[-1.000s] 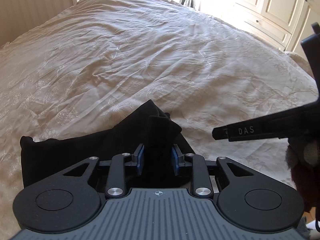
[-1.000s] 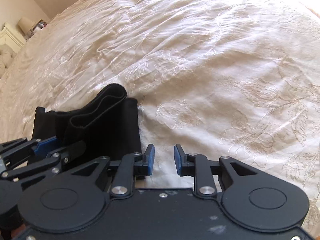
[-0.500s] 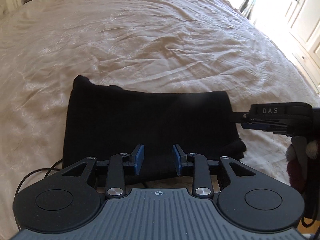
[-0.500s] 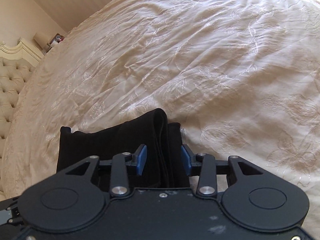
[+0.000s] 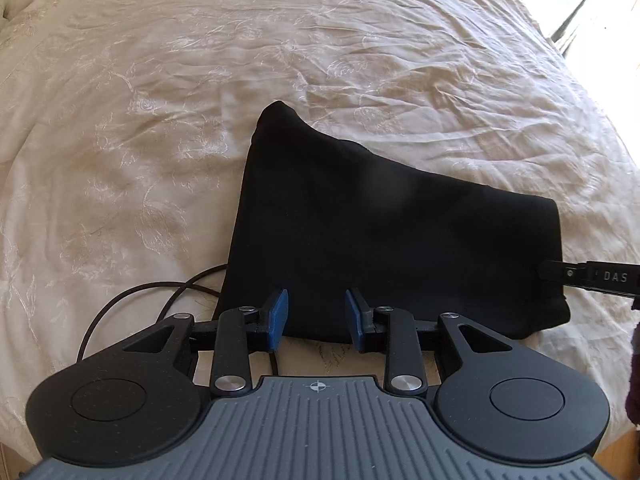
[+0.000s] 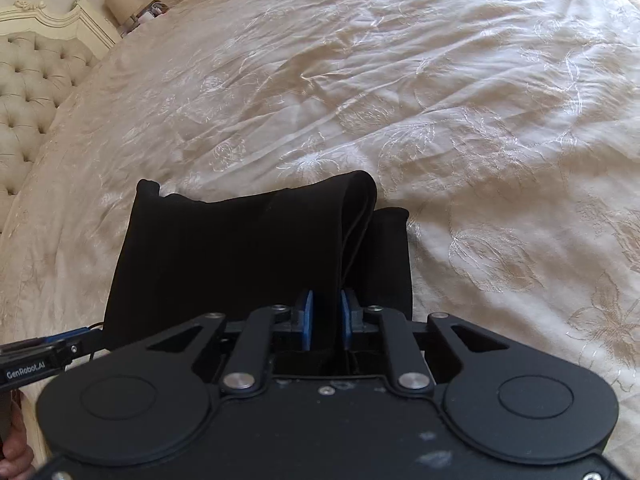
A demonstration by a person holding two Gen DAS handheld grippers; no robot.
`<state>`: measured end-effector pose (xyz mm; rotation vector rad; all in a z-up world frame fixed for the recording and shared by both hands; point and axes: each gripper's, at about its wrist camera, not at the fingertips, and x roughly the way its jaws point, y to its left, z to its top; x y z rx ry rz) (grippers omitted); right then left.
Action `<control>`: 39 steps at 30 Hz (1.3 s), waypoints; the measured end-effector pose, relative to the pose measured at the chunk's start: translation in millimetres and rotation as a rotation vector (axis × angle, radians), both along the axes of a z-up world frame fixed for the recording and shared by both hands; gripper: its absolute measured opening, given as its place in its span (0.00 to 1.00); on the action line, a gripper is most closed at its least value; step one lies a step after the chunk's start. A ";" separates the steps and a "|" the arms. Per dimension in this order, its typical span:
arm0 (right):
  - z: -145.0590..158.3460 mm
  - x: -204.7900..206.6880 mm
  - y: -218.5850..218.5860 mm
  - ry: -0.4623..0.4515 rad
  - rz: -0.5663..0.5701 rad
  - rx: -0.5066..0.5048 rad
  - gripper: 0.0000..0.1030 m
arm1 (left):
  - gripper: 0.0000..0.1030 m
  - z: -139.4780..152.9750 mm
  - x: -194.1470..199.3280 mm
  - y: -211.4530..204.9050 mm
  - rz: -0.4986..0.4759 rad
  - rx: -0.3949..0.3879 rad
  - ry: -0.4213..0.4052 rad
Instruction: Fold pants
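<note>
1. Black pants [image 5: 384, 236] lie folded in a compact bundle on the cream embroidered bedspread [image 5: 200, 80], near the bed's near edge.
2. Left tongs [image 5: 316, 314]: blue pads spread apart, nothing between them. They hover at the bundle's near edge; from this view I cannot tell if the tips touch the cloth.
3. Right tongs [image 6: 326, 314]: pads drawn close on a raised fold of the pants [image 6: 256, 248], cloth pinched between them. The gripped layer stands up in a ridge running away from the tongs; a lower layer lies flat just to its right.
4. In the left view the right tongs [image 5: 592, 278] enter from the right edge, reaching the bundle's right end.
5. A thin black cable [image 5: 152, 300] loops on the bedspread just left of the bundle.
6. Tufted headboard [image 6: 28, 80] at far left, right view.
7. Versus 0.5 s ago: right pads were wide around the fold, now closed on it. Left tongs open then as now; the bundle sits more skewed in the left view.
</note>
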<state>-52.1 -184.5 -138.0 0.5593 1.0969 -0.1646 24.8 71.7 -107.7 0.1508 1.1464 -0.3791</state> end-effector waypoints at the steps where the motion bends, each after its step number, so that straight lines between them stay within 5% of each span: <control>1: -3.9 -1.5 -0.2 0.015 -0.010 -0.006 0.15 | 0.30 0.0 1.7 -2.4 -0.015 0.005 -0.003; 6: -8.4 0.1 -1.9 0.073 -0.116 -0.023 0.24 | 0.30 3.3 21.9 -15.7 -0.096 0.017 -0.026; 10: 25.6 3.6 8.5 -0.015 -0.143 -0.183 0.26 | 0.30 5.4 48.4 -28.6 -0.148 0.027 -0.056; 14: 37.2 20.0 16.9 -0.083 -0.087 -0.177 0.26 | 0.30 -3.1 77.3 -43.3 -0.180 0.038 -0.052; 20: 14.5 56.6 29.4 -0.027 -0.024 -0.134 0.26 | 0.30 -30.0 116.7 -59.6 -0.219 0.086 -0.039; 26: -15.8 72.6 24.0 0.069 0.000 -0.158 0.21 | 0.31 -60.4 166.9 -49.8 -0.148 0.116 -0.016; 28: -22.8 75.2 20.7 0.090 0.010 -0.168 0.15 | 0.47 -65.6 178.9 -50.6 -0.146 0.124 -0.012; 33: -32.9 77.3 15.1 0.104 0.017 -0.156 0.12 | 0.50 -84.1 192.7 -64.5 -0.179 0.186 0.005; 39: -32.0 75.1 10.3 0.099 -0.008 -0.136 0.09 | 0.49 -63.8 180.0 -69.0 -0.199 0.225 -0.071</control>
